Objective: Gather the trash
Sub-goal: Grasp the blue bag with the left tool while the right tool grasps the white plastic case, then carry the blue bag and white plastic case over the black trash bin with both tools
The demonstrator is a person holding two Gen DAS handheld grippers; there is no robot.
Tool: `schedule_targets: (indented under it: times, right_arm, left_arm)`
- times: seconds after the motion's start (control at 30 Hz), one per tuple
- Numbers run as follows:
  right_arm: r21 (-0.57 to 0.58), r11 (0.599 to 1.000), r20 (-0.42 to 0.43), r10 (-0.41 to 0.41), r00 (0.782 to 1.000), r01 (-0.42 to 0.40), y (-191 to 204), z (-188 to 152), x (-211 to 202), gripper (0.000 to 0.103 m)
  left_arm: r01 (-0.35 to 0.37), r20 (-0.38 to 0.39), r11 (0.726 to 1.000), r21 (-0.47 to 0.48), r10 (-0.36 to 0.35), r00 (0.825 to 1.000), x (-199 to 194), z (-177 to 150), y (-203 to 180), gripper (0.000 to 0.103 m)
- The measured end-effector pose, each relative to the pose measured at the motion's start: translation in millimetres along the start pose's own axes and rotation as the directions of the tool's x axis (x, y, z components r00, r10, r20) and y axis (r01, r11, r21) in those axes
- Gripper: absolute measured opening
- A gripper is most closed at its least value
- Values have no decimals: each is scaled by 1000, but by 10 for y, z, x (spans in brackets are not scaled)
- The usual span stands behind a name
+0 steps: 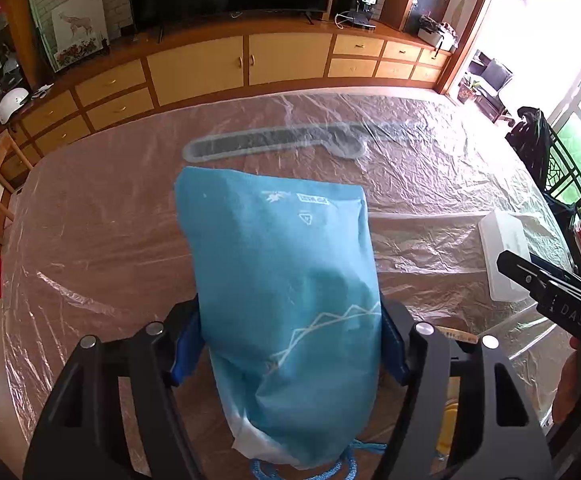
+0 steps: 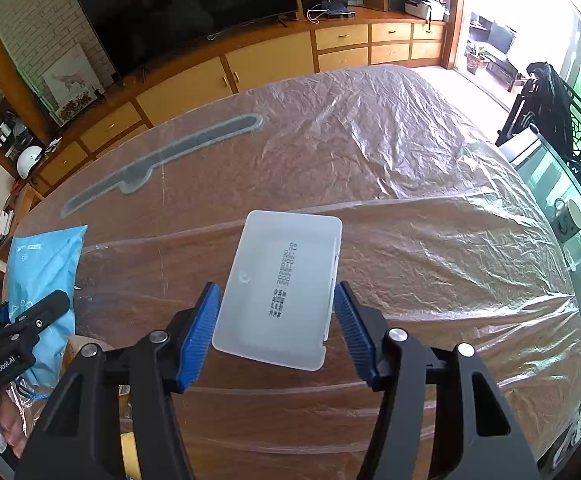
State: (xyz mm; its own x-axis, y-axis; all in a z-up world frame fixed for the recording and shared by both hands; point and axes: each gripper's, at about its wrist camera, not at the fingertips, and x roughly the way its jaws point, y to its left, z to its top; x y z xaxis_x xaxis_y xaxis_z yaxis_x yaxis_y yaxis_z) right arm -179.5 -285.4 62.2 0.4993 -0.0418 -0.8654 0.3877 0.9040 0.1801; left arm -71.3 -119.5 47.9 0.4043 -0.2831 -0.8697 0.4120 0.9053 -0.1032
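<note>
While you work both hands at once, your left gripper has its jaws closed in on the sides of the light blue drawstring fabric bag, which lies flat on the plastic-covered wooden counter; both blue pads look pressed to the cloth, probably so you can lift it as trash. Just beside it to the right, your right gripper straddles the white translucent rectangular plastic box: the left pad touches its edge, the right shows a sliver of gap, so no firm clamp yet. Count 1 bag, 1 box, 2 grippers, and 1 grey strip under the plastic.
</note>
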Motion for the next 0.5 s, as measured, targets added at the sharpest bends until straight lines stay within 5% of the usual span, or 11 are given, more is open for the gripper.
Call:
schedule_targets:
  times: [0.37,0.5]
  right_arm:
    - [-16,997,-4,70,998,-70,-23,-2,-115,56]
    - [-126,992,-7,-13,1000,12,99,-73,-96,58]
  left_arm:
    - [-5,28,1000,-23,6,1000,-188,-130,157,70]
    - [-11,2,1000,-15,11,1000,-155,-234,172,70]
